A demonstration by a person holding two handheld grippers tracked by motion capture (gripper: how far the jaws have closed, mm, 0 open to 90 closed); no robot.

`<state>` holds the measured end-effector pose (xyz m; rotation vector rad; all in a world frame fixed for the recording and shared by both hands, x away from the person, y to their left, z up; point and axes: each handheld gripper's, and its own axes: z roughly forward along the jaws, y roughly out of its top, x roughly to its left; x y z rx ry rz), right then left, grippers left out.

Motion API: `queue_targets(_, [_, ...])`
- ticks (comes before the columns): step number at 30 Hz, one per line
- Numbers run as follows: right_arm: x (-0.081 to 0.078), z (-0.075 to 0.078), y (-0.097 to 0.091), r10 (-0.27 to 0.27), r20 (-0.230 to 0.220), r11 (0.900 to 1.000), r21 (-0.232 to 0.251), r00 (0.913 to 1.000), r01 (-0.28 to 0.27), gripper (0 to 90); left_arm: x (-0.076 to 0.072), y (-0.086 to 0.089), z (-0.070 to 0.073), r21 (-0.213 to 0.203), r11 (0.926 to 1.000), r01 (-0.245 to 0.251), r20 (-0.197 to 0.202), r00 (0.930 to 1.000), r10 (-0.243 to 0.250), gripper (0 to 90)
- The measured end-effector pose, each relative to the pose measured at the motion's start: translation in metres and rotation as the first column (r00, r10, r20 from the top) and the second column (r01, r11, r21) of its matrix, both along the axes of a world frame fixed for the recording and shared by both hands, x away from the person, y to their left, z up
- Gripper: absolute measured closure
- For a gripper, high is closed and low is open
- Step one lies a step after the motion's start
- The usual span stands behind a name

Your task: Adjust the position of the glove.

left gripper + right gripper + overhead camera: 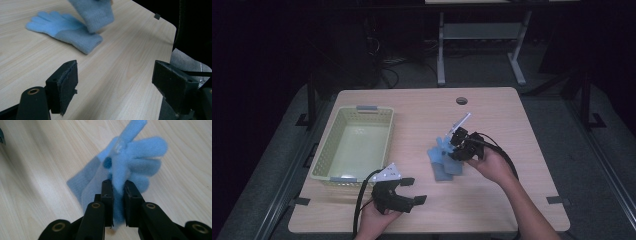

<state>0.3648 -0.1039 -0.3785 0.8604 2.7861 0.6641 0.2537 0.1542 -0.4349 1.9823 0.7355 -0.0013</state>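
Soft blue knitted glove [130, 162] pinched and lifted off the pale wooden table [492, 200].

Light and limp, it droops from the right gripper [118, 188], whose jaws are clamped on a fold by the fingers; the thicker grey-blue cuff looks a surer hold. Its mate, a second blue glove [62, 30], lies flat beneath. The left gripper [113, 77] waits with jaws wide apart, near the pale green plastic basket [354, 142].

Lifted glove [96, 13] blurred, top cut off (1 edge).

Light blue gloves [135, 157], greyer cuffs; basket [324, 150] seemingly pale green.
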Motion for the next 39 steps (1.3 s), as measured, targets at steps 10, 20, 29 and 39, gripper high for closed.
queue_targets(10, [0.007,-0.013,0.019,0.028,-0.042,0.9996,0.003,0.9987,-0.027,80.0,0.000,0.001,0.000,-0.012,0.9999,-0.005,-0.005,1.0000,0.005,20.5])
queue_targets(20, [0.011,-0.007,0.025,0.043,-0.082,0.9975,0.060,0.9957,-0.038,79.9,0.001,0.001,0.000,-0.015,0.9999,-0.005,-0.009,1.0000,0.005,20.5])
queue_targets(29, [0.013,-0.022,0.030,0.009,-0.122,0.9982,0.060,0.9925,-0.002,78.8,0.000,0.002,0.000,-0.018,0.9998,-0.008,-0.012,0.9999,0.008,20.5])
queue_targets(39, [0.015,-0.038,0.029,-0.019,-0.118,0.9997,0.016,0.9928,0.021,65.7,0.001,0.002,0.000,-0.024,0.9997,-0.011,-0.013,0.9999,0.011,20.5])
